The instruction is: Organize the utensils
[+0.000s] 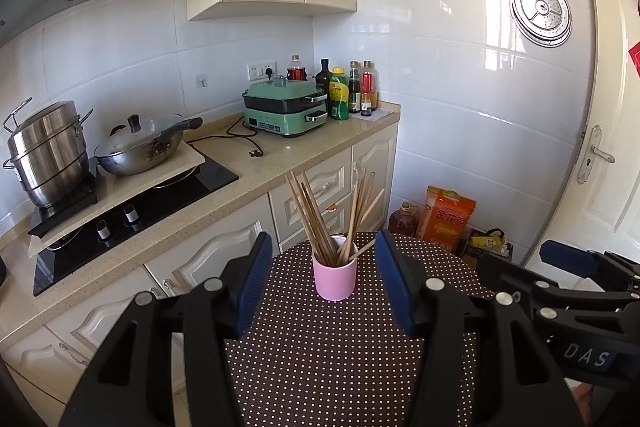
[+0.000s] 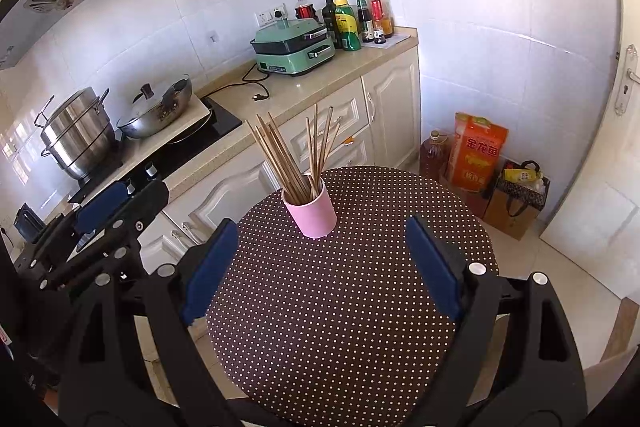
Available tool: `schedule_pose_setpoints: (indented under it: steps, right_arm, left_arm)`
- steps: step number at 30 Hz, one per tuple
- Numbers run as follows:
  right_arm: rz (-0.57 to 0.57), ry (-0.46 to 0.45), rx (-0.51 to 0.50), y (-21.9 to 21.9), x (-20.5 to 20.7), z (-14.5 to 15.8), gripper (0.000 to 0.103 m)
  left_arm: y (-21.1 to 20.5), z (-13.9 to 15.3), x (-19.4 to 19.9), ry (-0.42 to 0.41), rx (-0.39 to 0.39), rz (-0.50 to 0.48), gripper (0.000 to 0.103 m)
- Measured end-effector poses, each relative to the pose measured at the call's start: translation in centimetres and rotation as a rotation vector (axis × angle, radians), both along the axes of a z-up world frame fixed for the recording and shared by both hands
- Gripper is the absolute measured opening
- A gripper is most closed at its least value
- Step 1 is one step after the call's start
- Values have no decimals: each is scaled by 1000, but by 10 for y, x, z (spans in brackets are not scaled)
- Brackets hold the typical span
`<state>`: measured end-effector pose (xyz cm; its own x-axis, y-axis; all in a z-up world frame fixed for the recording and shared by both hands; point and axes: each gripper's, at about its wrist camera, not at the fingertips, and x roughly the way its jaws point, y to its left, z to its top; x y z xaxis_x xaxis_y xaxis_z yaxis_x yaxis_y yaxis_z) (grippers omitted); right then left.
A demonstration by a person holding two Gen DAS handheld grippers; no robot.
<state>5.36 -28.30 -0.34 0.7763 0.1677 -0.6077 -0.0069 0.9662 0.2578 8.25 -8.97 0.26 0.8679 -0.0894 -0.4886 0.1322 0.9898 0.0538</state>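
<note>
One pink cup, two pots, six bottles.

Bright daylight, tile glare, fisheye-warped edges

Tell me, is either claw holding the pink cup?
No, the pink cup stands alone on the dotted table, ahead of both open claws.

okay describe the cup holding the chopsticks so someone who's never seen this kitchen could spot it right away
Start at the round table with the brown, white-dotted cloth, standing in front of the cream kitchen cabinets. Near its far edge stands a small pink cup, upright, with a bundle of wooden chopsticks fanning out of it. It is the only thing on the table and the only pink item in view.
</note>
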Motion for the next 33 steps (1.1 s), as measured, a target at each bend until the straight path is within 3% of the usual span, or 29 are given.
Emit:
schedule_pose_setpoints:
  steps: [33]
  right_arm:
    - [-5,39,13,2,6,-2,84]
  left_arm:
    - [3,-2,2,11,3,-3,54]
